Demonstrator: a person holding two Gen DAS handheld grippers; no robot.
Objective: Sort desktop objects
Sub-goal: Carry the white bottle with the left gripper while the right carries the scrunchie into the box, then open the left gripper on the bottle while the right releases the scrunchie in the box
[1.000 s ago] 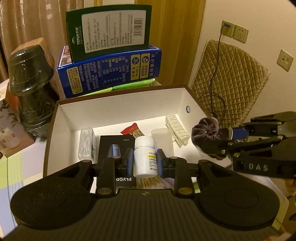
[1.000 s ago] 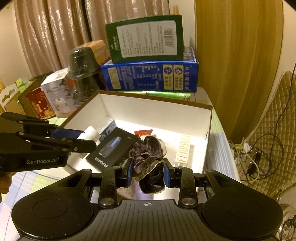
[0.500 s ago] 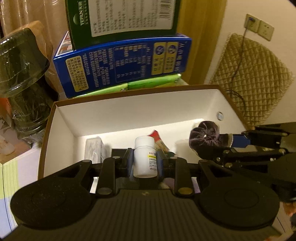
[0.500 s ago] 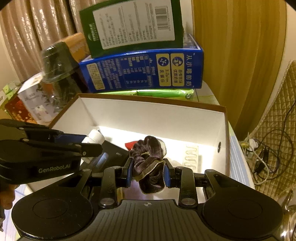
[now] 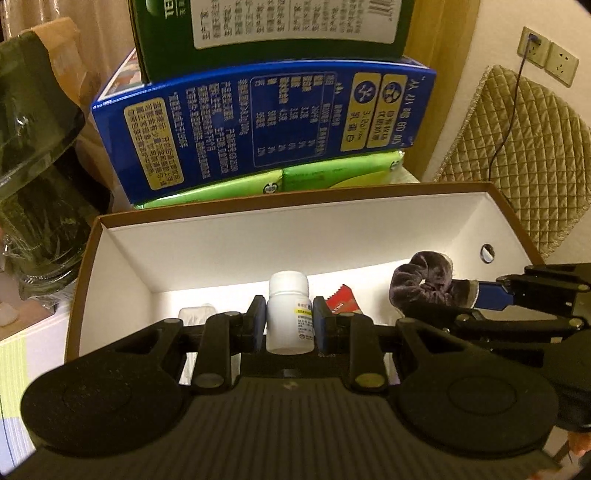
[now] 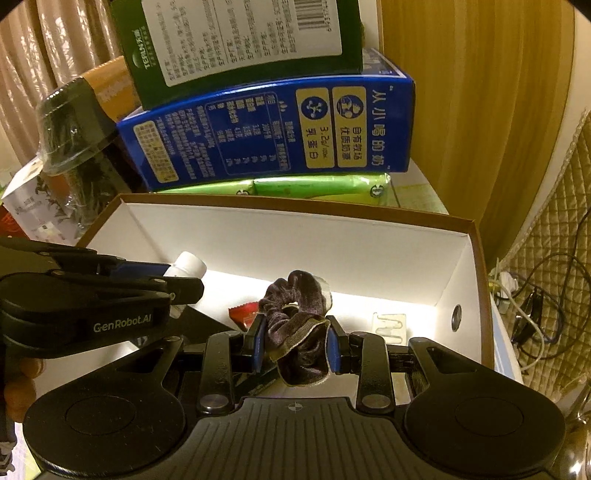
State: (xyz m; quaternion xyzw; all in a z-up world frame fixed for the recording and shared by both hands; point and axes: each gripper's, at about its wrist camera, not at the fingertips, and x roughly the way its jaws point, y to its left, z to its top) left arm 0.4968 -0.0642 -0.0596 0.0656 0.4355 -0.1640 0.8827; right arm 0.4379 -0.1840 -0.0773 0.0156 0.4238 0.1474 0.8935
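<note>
White plastic pill bottle point(image 5: 289, 317): one
Dark purple velvet scrunchie point(image 6: 297, 325): one
Open brown cardboard box with white lining point(image 5: 288, 236): one
Red snack packet point(image 5: 341, 301): one
Blue printed carton point(image 5: 258, 122): one
Green printed carton point(image 5: 273, 33): one
Green wrapped packs under blue carton point(image 5: 332, 171): two
Black two-finger grippers point(image 5: 289, 325): two

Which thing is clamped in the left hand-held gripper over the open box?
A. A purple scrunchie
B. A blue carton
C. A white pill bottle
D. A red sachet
C: in the left wrist view the white pill bottle stands upright between the pads of the left hand-held gripper, while the scrunchie is in the right hand-held gripper.
</note>
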